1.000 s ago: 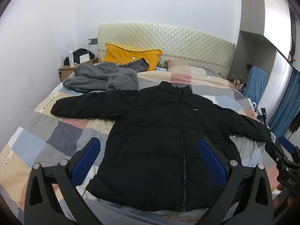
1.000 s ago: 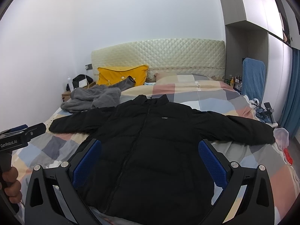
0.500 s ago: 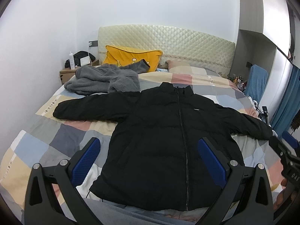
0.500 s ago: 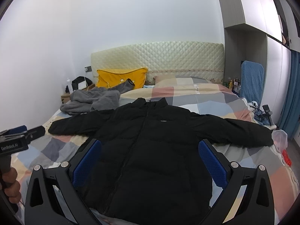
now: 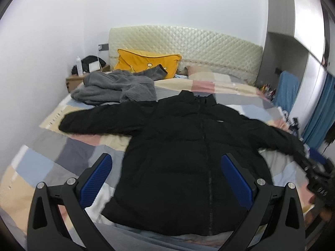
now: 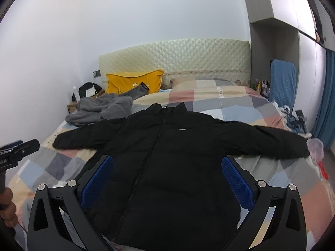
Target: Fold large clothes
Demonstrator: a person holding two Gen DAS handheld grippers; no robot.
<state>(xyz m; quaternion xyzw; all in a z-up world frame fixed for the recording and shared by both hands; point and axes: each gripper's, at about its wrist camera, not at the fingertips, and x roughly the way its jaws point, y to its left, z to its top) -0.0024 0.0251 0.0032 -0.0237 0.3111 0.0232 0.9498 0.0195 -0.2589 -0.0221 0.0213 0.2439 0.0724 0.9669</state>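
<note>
**Black jacket spread flat on the bed, both tools released above it**

I see the black puffer jacket [image 5: 184,146] lying face up on the bed [image 5: 69,156], which has a patchwork cover. The zip is closed and runs down the centre of the frame in the left wrist view. Both sleeves are stretched out to the sides: one reaches toward the left edge of the frame, the other toward the right edge. The collar points to the quilted headboard [image 5: 188,44] at the top of the frame, and the hem is at the bottom, near the cameras.

My left tool [image 5: 166,177] hovers over the lower part of the jacket. Its two blue pads are wide apart, with nothing between them. My right tool [image 6: 167,177] is in the same condition: spread wide, empty, above the jacket's lower front. Neither one touches the fabric as far as I can tell.

In the right wrist view the left tool appears at the left edge, with a hand [image 6: 8,209] on its handle. In the left wrist view the right tool is blurred at the right edge.

A grey fleece garment [image 5: 117,87] lies crumpled in the upper left part of the bed, just beside the jacket's sleeve. Behind it a yellow pillow [image 5: 144,62] leans on the headboard.
</note>
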